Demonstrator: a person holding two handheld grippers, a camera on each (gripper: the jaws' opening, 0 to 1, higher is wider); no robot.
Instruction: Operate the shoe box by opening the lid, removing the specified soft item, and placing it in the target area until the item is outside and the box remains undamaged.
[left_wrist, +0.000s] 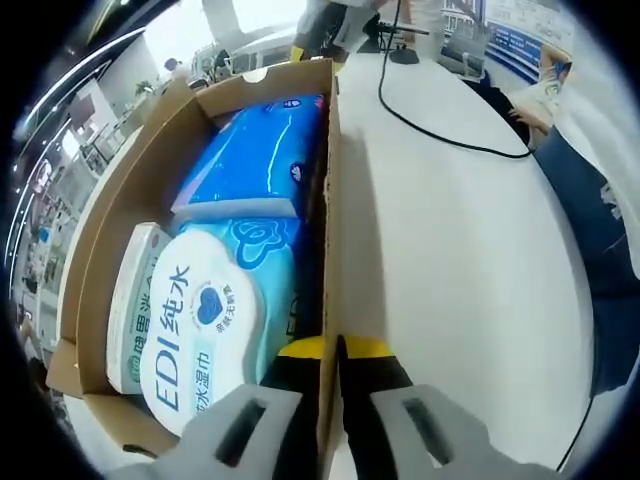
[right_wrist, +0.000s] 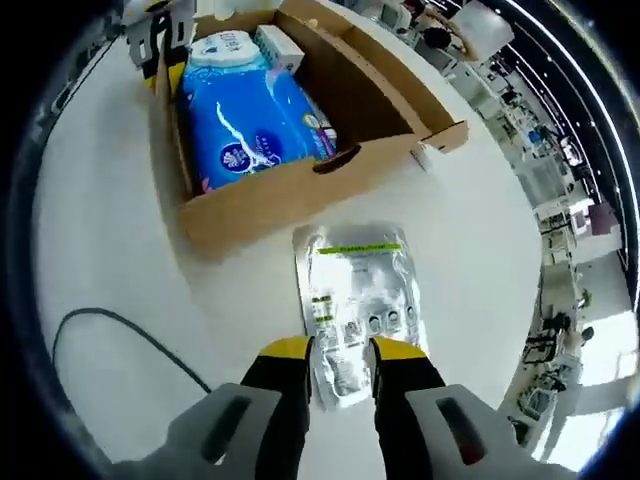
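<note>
The open cardboard shoe box holds a blue soft pack and a white wet-wipes pack. My left gripper is shut on the box's right side wall, with one jaw inside the box and one outside. In the right gripper view the box stands farther off on the white table. A silver foil pouch lies on the table just in front of the box. My right gripper holds the pouch's near end pinched between its jaws. The left gripper shows at the box's far end.
A black cable crosses the table to the right of the box, and a loop of the cable lies left of my right gripper. A person's dark sleeve is at the table's right edge. A box flap sticks out to the right.
</note>
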